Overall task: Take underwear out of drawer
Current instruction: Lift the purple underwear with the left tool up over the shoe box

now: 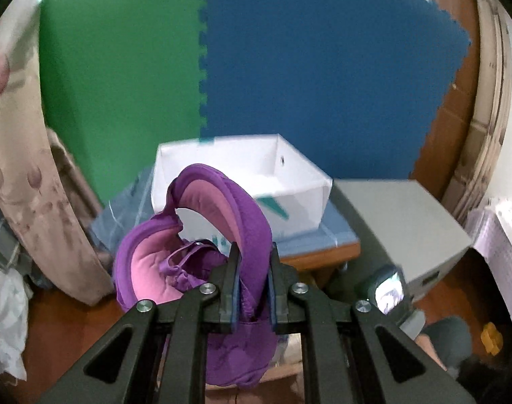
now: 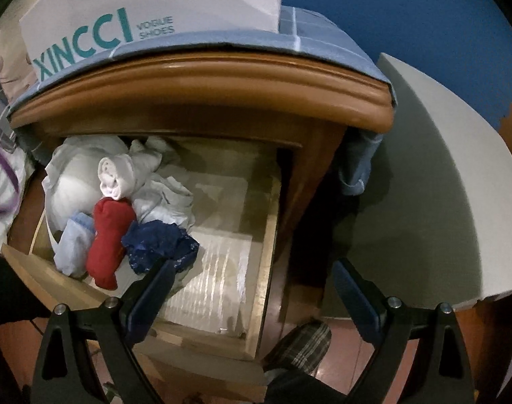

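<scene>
Between the fingers of my left gripper point(image 1: 252, 269) a purple bra point(image 1: 202, 235) is clamped, hanging in the air ahead of a white box point(image 1: 299, 198). Below my right gripper point(image 2: 252, 289), whose jaws stand wide apart and empty, the open drawer point(image 2: 262, 235) holds rolled underwear point(image 2: 121, 208), the navy piece point(image 2: 158, 242) just beyond the left finger.

Purple bra point(image 1: 242, 202) with pink lining; red roll point(image 2: 107, 239) and navy underwear point(image 2: 158, 244) in the drawer point(image 2: 266, 222).
</scene>
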`<state>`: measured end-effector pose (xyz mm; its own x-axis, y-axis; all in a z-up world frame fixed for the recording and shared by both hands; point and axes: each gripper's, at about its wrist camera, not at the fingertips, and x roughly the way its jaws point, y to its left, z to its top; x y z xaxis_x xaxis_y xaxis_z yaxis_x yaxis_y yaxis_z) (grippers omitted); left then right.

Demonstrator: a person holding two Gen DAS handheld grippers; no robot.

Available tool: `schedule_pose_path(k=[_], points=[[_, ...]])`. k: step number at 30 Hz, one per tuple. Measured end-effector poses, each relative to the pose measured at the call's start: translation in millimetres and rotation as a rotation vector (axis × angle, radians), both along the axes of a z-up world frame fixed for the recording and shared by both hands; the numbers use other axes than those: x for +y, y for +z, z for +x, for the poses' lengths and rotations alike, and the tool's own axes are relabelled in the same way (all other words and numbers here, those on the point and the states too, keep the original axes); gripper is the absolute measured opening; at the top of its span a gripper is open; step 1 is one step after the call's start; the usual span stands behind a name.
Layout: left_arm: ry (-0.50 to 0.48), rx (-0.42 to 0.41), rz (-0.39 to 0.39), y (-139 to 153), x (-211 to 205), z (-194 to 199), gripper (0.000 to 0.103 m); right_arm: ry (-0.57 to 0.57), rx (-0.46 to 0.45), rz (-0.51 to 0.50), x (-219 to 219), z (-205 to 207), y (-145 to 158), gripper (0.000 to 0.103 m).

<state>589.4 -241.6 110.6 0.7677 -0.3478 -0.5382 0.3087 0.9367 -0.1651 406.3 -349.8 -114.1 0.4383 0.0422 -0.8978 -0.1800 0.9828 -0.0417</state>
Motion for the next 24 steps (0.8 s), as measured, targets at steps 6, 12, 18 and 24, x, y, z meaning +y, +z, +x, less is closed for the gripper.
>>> schedule_pose_path(k=[6,12,18,24], points=[[0.036,-0.084,0.016,-42.1,61.8,-18.3,0.011,0.024,-0.006,0.001,4.2,-2.6,2.5,0.097],[0.095,-0.165,0.022,-38.6,83.5,-37.3,0.011,0.028,0.005,0.017,5.4,-2.4,0.2,0.097],[0.121,-0.273,0.012,17.8,75.3,-35.0,0.011,0.025,-0.001,0.036,5.7,-3.1,3.2,0.097],[0.178,-0.307,0.002,65.5,58.1,-19.6,0.011,0.035,0.005,0.037,5.9,-4.7,2.5,0.097]])
